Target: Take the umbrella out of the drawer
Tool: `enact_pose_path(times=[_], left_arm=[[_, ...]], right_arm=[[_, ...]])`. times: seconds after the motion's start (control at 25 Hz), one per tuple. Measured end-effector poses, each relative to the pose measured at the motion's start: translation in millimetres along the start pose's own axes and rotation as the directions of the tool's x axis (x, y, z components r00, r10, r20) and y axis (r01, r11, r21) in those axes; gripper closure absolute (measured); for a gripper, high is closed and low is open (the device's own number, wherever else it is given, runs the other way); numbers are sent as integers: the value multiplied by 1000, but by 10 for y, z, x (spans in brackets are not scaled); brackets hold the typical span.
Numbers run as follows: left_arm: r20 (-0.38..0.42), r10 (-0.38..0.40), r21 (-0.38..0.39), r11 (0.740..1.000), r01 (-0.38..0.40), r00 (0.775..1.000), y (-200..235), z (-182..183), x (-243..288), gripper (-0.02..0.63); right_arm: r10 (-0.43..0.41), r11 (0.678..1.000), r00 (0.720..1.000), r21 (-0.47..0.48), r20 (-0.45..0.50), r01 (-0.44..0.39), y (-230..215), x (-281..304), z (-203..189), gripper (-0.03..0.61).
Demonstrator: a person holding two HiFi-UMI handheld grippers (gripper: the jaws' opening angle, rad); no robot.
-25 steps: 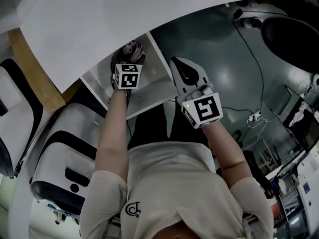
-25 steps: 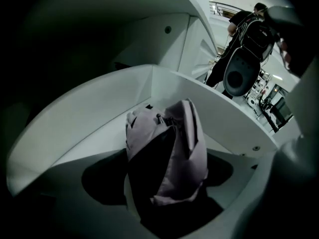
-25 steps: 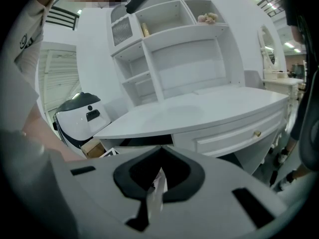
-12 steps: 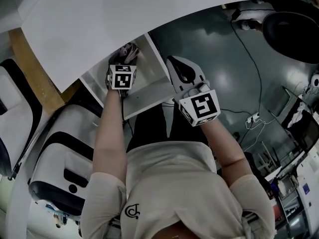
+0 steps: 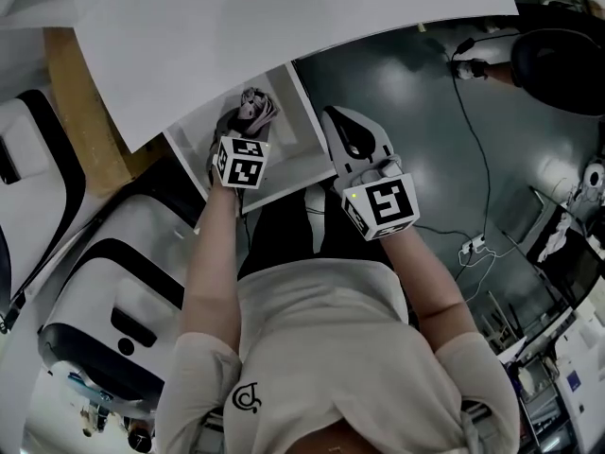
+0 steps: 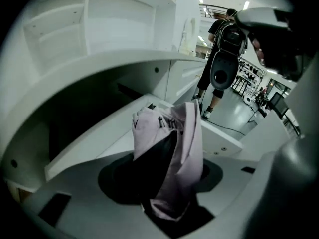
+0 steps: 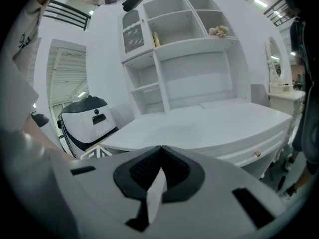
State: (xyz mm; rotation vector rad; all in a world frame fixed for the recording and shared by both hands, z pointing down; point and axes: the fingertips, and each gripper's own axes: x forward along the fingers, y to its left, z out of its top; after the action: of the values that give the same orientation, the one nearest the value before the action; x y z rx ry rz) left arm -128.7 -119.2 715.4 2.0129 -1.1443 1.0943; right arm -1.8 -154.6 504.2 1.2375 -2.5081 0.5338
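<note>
Your left gripper [image 5: 234, 129] was closing on the folded umbrella [image 6: 189, 148], gripped with its long axis running out along the jaws over the open drawer [image 5: 295, 151], while your right gripper [image 5: 338, 126] hung clenched and empty beside it.

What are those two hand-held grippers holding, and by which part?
The left hand-held gripper, jaws closing, grips the folded umbrella around its bunched fabric; the rib-tip end pokes out beyond. The right hand-held gripper holds nothing.

Umbrella [image 6: 172, 153]: folded, pale pink, fabric bunched; stood upright over the drawer.
Drawer [image 5: 298, 130]: white, shallow; stood pulled open beneath the tabletop [image 5: 284, 26].
</note>
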Motion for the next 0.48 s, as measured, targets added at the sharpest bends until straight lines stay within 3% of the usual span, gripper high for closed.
enact_pose_path(times=[0.24,0.48], left_arm=[[166,35,45,998,-43,985,-82,436,-604,370],[370,75,51,994,-100,926,-120,974,-1420,370]], right_arm=[[21,999,999,-29,38,-19,167,-136,258,572],[51,997,995,-64,91,-46,373,-269,559,572]])
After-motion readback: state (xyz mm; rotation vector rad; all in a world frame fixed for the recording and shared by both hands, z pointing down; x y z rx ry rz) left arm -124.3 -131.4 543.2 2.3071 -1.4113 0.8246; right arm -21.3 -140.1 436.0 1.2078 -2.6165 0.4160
